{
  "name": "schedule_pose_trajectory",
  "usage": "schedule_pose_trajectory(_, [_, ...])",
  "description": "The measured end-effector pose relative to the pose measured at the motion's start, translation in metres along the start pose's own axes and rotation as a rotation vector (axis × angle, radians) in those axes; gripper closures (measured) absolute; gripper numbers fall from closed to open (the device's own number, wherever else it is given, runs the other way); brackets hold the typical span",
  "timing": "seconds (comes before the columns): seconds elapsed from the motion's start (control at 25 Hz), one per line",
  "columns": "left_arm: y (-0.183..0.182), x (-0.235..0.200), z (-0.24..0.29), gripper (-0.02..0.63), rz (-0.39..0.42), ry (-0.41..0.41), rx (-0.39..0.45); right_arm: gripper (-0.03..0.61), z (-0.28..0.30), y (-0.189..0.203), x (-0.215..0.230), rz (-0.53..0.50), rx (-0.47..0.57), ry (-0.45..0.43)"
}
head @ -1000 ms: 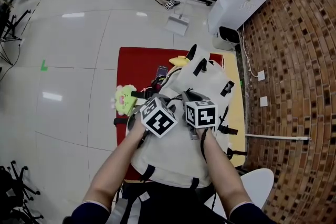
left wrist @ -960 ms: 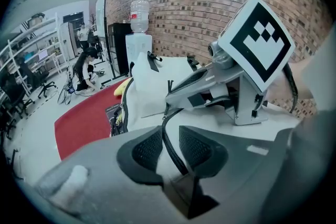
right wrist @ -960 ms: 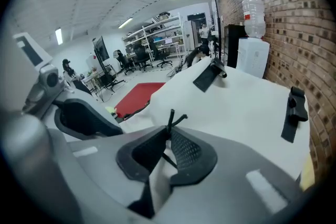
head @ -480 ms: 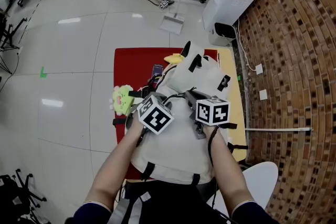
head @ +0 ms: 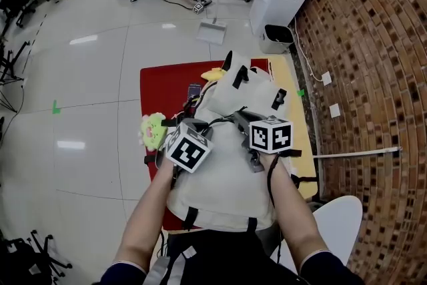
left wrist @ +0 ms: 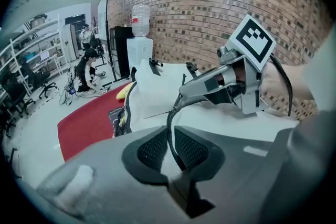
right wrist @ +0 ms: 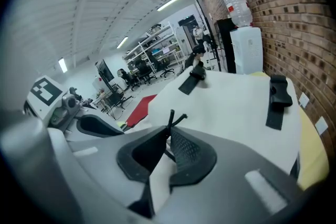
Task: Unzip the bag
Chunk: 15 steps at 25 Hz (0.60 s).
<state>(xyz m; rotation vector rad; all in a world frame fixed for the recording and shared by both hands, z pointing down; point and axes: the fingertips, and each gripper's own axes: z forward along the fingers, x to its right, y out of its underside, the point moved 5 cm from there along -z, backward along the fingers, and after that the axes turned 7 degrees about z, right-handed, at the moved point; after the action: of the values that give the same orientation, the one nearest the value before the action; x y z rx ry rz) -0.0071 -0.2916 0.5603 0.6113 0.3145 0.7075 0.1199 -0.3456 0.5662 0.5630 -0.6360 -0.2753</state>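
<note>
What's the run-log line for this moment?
left claw: just been closing, now pinching black cord | right claw: shut on black pull tab | bag: white, lying on red cloth

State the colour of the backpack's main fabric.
Off-white backpack, clearest in the head view.

A yellow thing [head: 214, 74] — half hidden behind the bag [head: 227, 178] — cannot be identified.
</note>
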Motion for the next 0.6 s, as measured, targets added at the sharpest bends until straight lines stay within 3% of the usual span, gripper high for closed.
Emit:
schedule_pose_trajectory(0.2, [0.002,-0.003,-0.002,0.569,-0.022,0.006,0.01,0.548,0.001,-0.003,0.001,-0.063,-0.032,0.018])
schedule_pose_trajectory(0.6, [0.009,-0.008,-0.005,0.569,-0.038,0.005,0.003,0.549,-0.04,0.013,0.052,0.056,0.0,0.116])
